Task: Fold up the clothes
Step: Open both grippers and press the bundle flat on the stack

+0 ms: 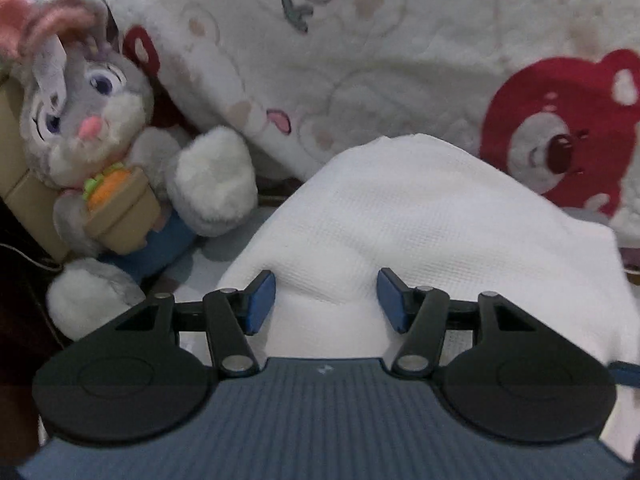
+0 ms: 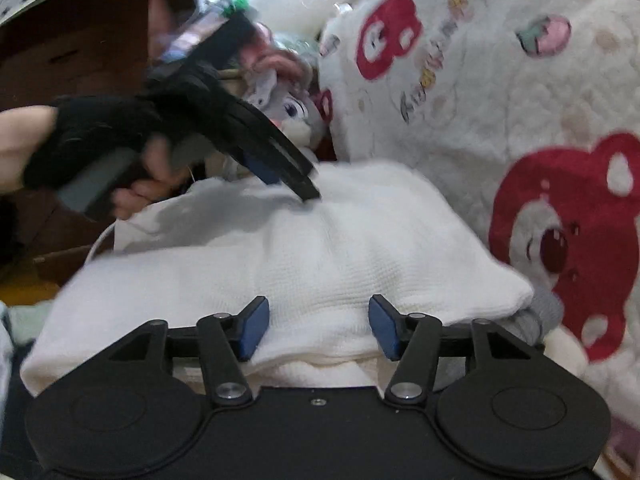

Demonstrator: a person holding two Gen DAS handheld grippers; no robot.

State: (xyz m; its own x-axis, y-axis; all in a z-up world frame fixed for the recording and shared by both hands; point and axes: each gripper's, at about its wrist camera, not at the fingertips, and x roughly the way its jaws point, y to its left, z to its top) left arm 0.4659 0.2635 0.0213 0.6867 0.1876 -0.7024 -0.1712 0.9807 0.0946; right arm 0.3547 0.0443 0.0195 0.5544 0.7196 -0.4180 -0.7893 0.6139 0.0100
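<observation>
While folded, white garment [image 2: 280, 264] lies lengthwise left-right, btwn open right claw [image 2: 319, 328].

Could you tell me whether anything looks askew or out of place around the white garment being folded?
The folded white knit garment lies bunched, its layers uneven at the near edge. A plush rabbit sits close beside it.

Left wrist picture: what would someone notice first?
Probably the fluffy grey plush bunny with pink ears at the left, hugging a toy carrot pot. Behind it hangs a white fleece blanket with red bears. The folded white waffle-knit cloth lies just ahead of the left gripper.
</observation>
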